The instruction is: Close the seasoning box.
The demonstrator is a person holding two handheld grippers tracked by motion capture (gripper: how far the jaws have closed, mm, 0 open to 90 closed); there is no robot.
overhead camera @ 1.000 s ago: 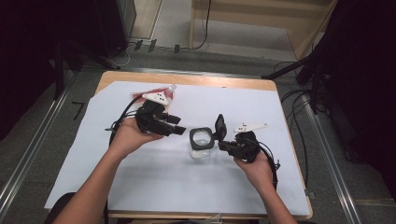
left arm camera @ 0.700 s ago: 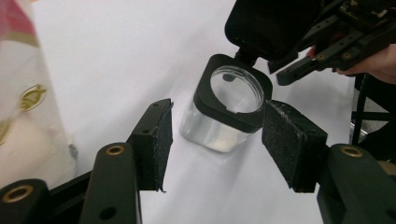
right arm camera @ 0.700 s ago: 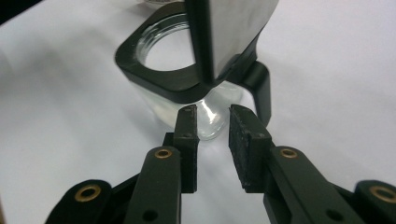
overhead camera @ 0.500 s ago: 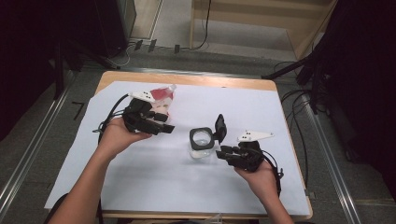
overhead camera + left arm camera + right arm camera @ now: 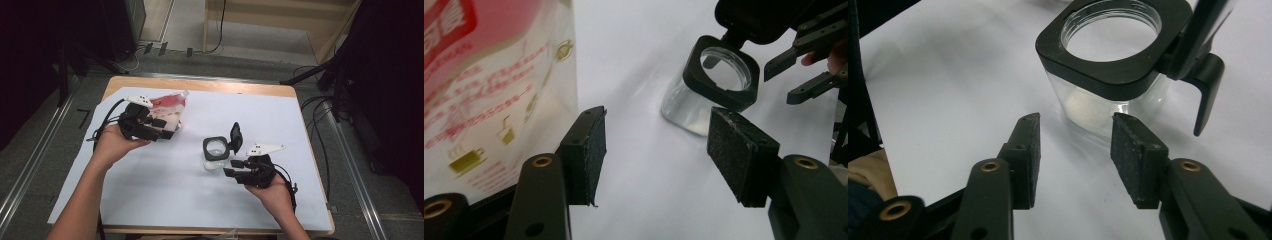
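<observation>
High view first: a clear jar [image 5: 216, 156] with a black square collar and its flip lid [image 5: 235, 136] standing open sits near the middle of the white sheet [image 5: 310, 130] covering the worktop [image 5: 200, 84]. The lid, hinged on the jar's right side, stands up out of the way, so the mouth is free from above, which suits filling it from the red-and-white pouch [image 5: 167, 107] at the far left.

The right hand-held gripper [image 5: 231, 168] sits just right of and nearer than the jar. Its jaws have just been opening and now stand about half apart with nothing between them; in the right gripper view the pads [image 5: 1138, 150] are short of the glass wall, so I judge it has let the jar go and left it standing on its own.

The left hand-held gripper [image 5: 172, 131] lies beside the pouch, jaws fairly wide and empty; in the left gripper view the pouch [image 5: 489, 90] is just outside the left pad [image 5: 586, 150], not pinched, probably lined up for a pick.

Open sheet lies between pouch and jar, and a broad bare stretch toward the near edge. The pouch lies close to the far-left edge, so there is little room behind it.
</observation>
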